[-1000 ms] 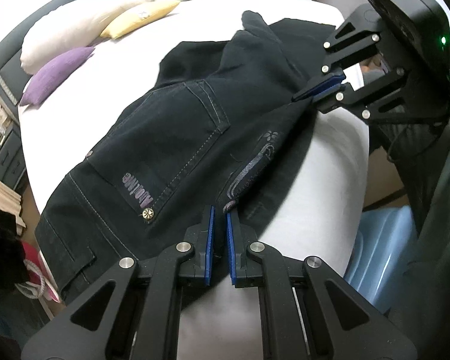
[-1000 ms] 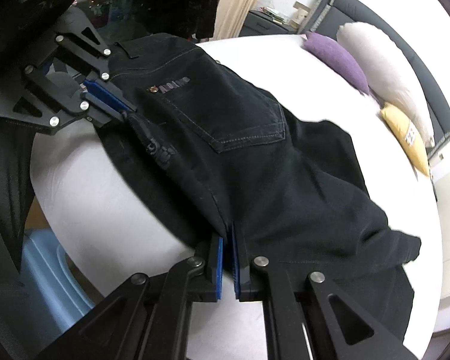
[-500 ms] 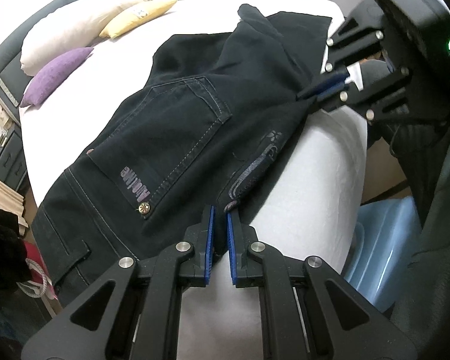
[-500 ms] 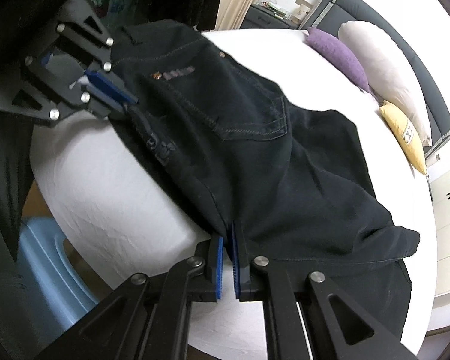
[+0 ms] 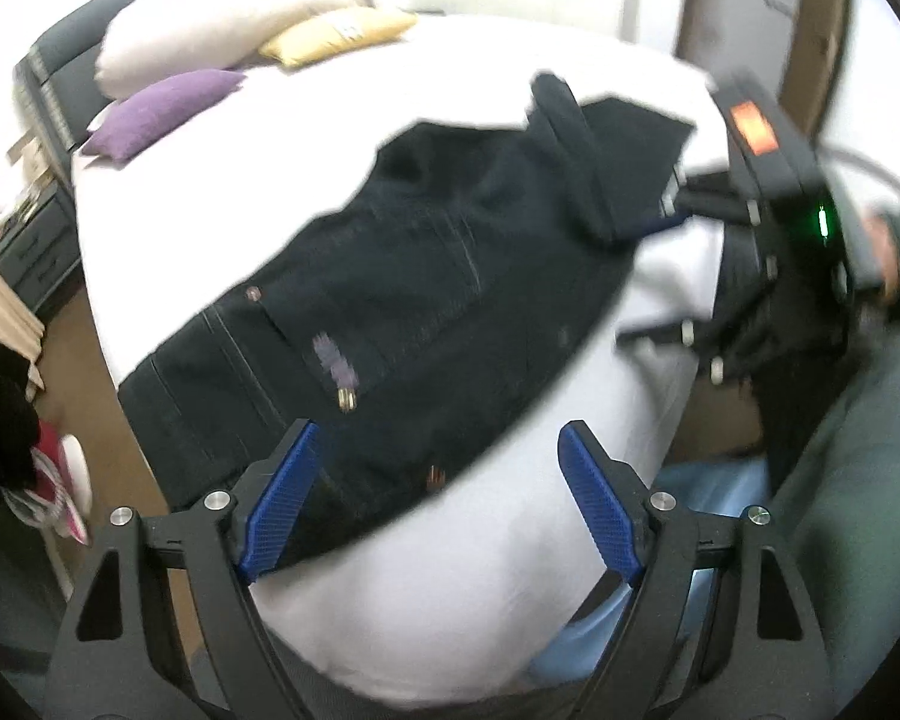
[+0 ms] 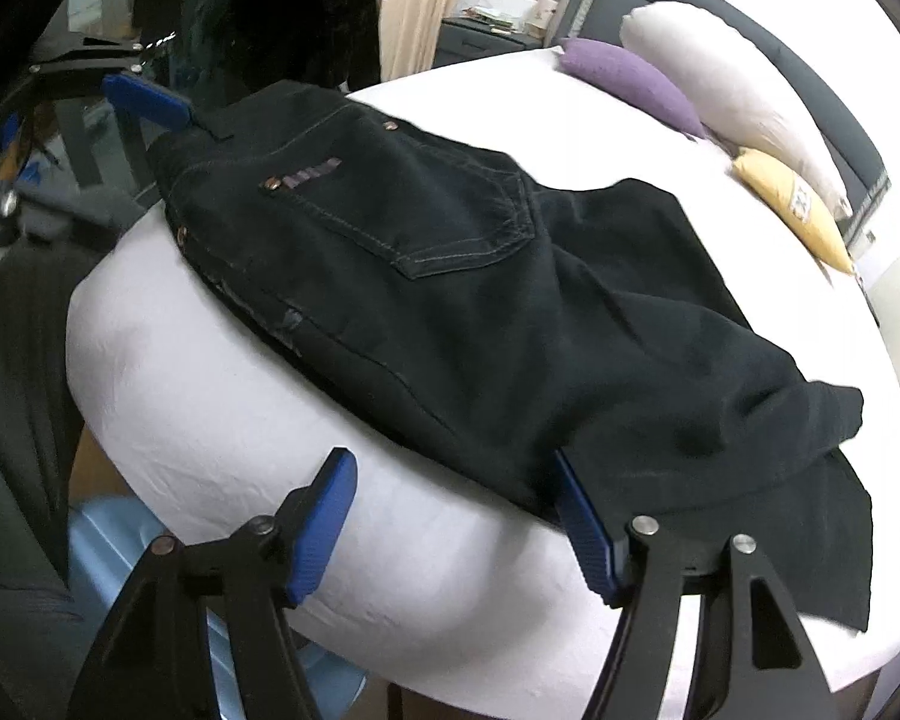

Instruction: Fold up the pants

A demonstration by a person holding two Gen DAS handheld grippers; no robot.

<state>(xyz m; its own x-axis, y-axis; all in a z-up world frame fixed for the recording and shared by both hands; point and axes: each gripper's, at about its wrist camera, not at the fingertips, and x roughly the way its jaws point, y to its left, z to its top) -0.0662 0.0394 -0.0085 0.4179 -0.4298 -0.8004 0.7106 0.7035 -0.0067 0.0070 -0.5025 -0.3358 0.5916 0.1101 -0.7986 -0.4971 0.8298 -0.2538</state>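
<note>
Nearest me, my left gripper has its jaws spread wide with nothing between them, hanging just over the waistband end of the pants. My right gripper is spread too; one pad sits right at the hem-side edge of the cloth, though I can't tell whether it touches, and it clamps nothing. The pants lie across the near corner of the bed, back pocket up, doubled lengthwise by the look of it, with the legs bunched toward the right end. I judge that both tools are open because the cloth has been laid down for the next fold, and it lies close to the bed's edge so that I can reach both ends. Farther off, three pillows rest by the headboard, well apart from the work.
</note>
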